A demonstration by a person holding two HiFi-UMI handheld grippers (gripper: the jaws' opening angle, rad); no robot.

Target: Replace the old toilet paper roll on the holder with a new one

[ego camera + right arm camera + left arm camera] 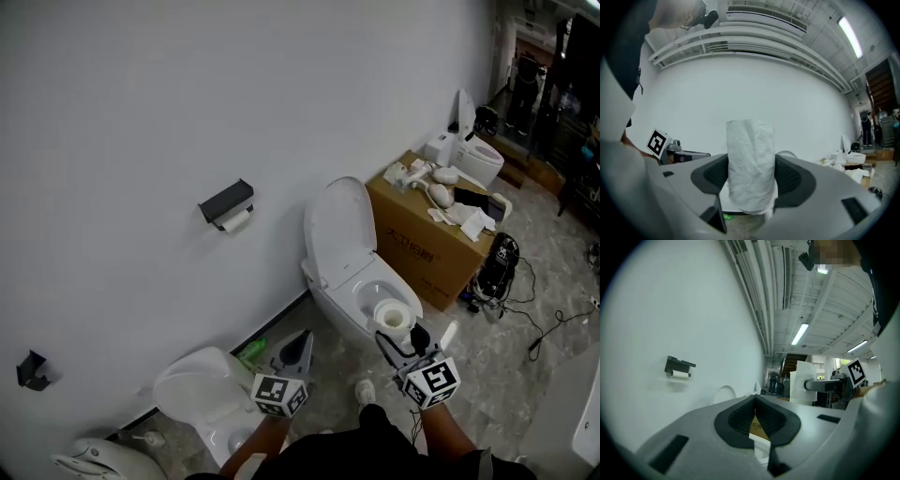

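Right gripper: jaws wide, clamped on the new roll, which stood upright between the pads, white and crinkled, its top rising above them. In the head view I held this roll low in front of me, over the open bowl of the toilet, well apart from the wall. Left gripper: jaws pressed together, nothing between them, pointing toward the wall beside the right gripper. Holder: black, fixed on the wall up and to the left of the toilet's raised lid, well apart from both grippers. Old roll: white, thin, hanging just under the holder's black cover. Box: brown cardboard, standing on the floor just beyond the toilet, with white parts lying on its top. Second toilet: white, against the wall at my lower left, just beside the left gripper. Green thing: small, on the floor by the wall between the two toilets; I could not tell what it was.
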